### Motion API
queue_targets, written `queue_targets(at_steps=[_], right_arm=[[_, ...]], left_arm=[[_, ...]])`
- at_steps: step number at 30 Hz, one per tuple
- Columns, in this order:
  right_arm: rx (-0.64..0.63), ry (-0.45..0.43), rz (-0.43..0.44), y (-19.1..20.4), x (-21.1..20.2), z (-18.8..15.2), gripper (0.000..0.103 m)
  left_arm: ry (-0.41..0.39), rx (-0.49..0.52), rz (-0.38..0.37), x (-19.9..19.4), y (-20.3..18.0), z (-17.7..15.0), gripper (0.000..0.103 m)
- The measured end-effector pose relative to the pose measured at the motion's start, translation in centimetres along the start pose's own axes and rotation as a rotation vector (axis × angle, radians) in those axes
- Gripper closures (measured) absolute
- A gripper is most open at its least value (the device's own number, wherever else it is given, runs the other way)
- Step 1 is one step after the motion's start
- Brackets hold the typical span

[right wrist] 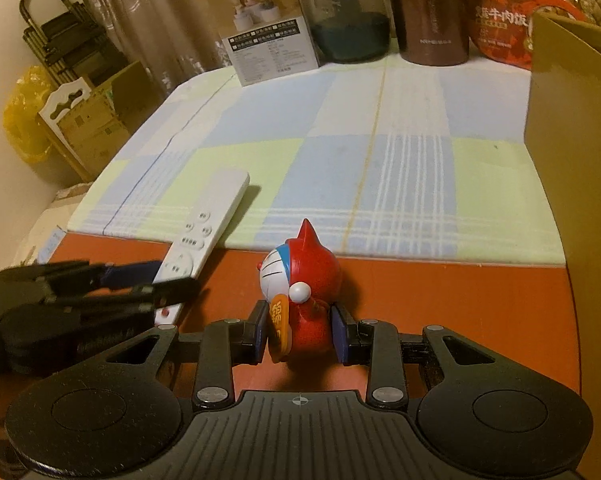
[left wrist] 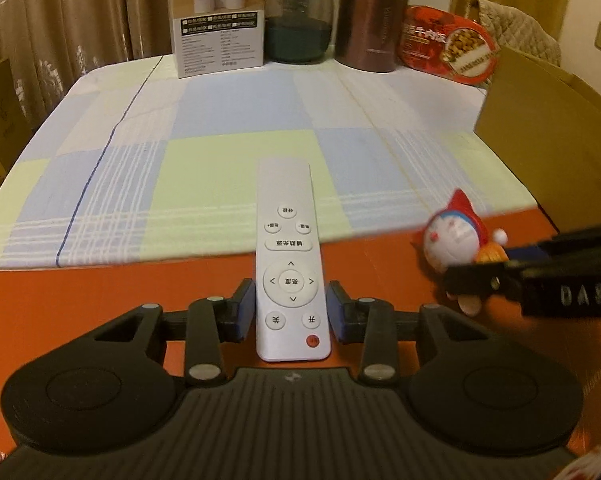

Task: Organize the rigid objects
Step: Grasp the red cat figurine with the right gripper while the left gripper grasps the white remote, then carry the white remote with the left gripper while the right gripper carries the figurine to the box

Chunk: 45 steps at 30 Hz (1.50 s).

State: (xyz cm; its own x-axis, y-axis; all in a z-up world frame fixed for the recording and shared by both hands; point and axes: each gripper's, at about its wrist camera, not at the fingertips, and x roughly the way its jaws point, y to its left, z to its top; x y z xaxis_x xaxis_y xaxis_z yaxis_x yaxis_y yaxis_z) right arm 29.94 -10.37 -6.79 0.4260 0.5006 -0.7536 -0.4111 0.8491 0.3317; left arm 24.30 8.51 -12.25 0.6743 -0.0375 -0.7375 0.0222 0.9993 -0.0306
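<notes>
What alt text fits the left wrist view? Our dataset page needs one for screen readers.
The left gripper straddles a white remote lying across orange surface and plaid cloth. At right, the right gripper holds a red cat figurine.

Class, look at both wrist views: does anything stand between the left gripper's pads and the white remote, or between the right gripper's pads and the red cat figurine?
Nothing visible. The white remote lies directly between the left gripper pads; the red cat figurine sits between the right gripper pads.
</notes>
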Motion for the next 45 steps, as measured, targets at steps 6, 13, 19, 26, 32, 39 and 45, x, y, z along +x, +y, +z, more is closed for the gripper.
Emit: queue_targets(at_steps=[6, 13, 19, 26, 32, 39, 45], right_arm=[[0.022, -0.027, -0.012, -0.5, -0.6, 0.4, 0.074], [0.050, -0.037, -0.019, -1.0, -0.5, 0.8, 0.074], [0.075, -0.057, -0.022, -1.4, -0.4, 1.1, 0.074], [0.083, -0.059, -0.034, -1.3, -0.6, 1.0, 0.074], [0.085, -0.057, -0.049, -1.4, -0.5, 0.9, 0.074], [0.074, -0.055, -0.055, -1.2, -1.0, 0.7, 0.074], [0.070, -0.073, -0.052, -1.0, -2.0, 0.5, 0.074]], left_arm=[[-0.057, 0.033, 0.015, 0.4, -0.6, 0.3, 0.056], [-0.108, 0.058, 0.040, 2.1, -0.3, 1.8, 0.056], [-0.109, 0.043, 0.024, 3.1, 0.1, 1.8, 0.058], [-0.101, 0.033, 0.022, 3.4, 0.0, 2.0, 0.067], [-0.083, 0.004, 0.015, 3.2, 0.2, 2.0, 0.070], [-0.041, -0.008, -0.005, 1.7, -0.7, 1.2, 0.070], [-0.034, -0.003, -0.017, -0.1, -1.8, 0.7, 0.070]])
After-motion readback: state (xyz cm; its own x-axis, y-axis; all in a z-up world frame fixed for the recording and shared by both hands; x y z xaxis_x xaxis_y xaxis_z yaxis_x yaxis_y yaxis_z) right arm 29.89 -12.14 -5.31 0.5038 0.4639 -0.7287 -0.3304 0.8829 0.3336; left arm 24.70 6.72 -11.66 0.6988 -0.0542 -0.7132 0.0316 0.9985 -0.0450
